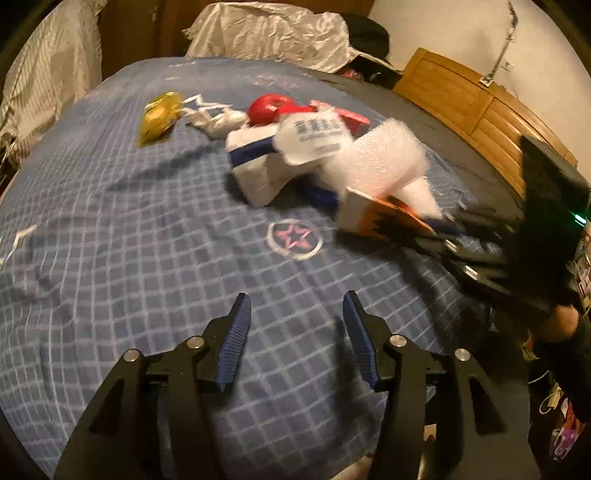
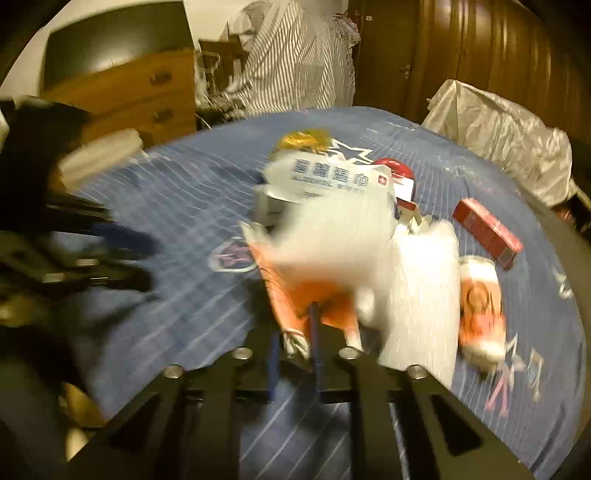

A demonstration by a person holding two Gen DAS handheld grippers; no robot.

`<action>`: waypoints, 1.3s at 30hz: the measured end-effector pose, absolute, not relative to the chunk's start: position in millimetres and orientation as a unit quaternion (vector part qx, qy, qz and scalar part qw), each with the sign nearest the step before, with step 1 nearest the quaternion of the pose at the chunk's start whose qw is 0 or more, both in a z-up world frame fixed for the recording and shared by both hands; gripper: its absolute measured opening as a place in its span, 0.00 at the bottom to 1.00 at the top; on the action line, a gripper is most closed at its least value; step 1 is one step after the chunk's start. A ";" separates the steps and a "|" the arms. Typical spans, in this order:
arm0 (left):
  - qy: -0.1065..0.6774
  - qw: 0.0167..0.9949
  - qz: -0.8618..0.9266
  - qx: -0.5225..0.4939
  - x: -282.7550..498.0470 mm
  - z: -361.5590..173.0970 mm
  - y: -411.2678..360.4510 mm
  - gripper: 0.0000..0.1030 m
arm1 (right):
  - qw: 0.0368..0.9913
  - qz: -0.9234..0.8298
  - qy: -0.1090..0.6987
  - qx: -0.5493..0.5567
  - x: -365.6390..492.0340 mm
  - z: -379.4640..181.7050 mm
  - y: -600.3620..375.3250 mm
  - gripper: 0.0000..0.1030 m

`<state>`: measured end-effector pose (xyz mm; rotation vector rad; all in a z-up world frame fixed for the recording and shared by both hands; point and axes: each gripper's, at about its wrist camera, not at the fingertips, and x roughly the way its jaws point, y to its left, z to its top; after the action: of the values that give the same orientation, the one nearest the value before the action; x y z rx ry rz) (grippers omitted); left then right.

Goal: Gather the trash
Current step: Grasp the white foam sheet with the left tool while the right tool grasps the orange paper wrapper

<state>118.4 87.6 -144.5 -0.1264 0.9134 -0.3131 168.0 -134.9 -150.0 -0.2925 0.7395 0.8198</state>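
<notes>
Surface: a bed under a blue checked bedspread (image 1: 147, 229) with pale grid lines, a pink star in a ring (image 1: 294, 239) at mid-frame of the left wrist view and white star prints further up. Room: a crumpled pale plastic sheet (image 1: 273, 31) over something at the top of that view, a wooden dresser (image 1: 476, 107) against a light wall at upper right, a striped cloth (image 2: 295, 55) hanging at the top centre of the right wrist view, dark wooden doors (image 2: 480, 48) at its upper right. Trash, heaped at mid-bedspread: a gold foil wrapper (image 1: 160, 116) at upper left of the heap; a red round item (image 1: 267, 107); a white box with a blue band (image 1: 255, 166); a white wipes packet (image 1: 314, 138) with blue print; white bubble wrap (image 1: 384, 162); an orange-and-white carton (image 1: 373, 218) at the heap's lower right; a red box (image 2: 487, 232) lying apart at right in the right wrist view. Left gripper (image 1: 297, 317): jaws parted over bare bedspread, nothing between them, below the heap in frame. Right gripper (image 2: 295, 332): blurred, jaws drawn together on the near edge of the orange-and-white carton at lower centre.
</notes>
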 end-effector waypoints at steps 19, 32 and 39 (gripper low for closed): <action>0.396 0.895 -0.197 -0.046 181.4 -132.3 0.0 0.79 | 0.870 0.316 0.360 0.113 124.2 -128.2 -291.7 0.12; 0.417 0.894 -0.149 -0.067 205.1 -145.0 -26.4 0.81 | 0.883 0.292 0.345 0.127 136.0 -130.0 -296.4 0.12; 0.396 0.907 -0.125 -0.071 182.9 -142.1 -5.6 0.76 | 0.907 0.266 0.314 0.087 127.4 -122.9 -276.0 0.12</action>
<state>182.9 -5.6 -142.1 -0.1469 0.8186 -0.2583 127.4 -276.0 -122.9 0.1798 0.6491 0.5490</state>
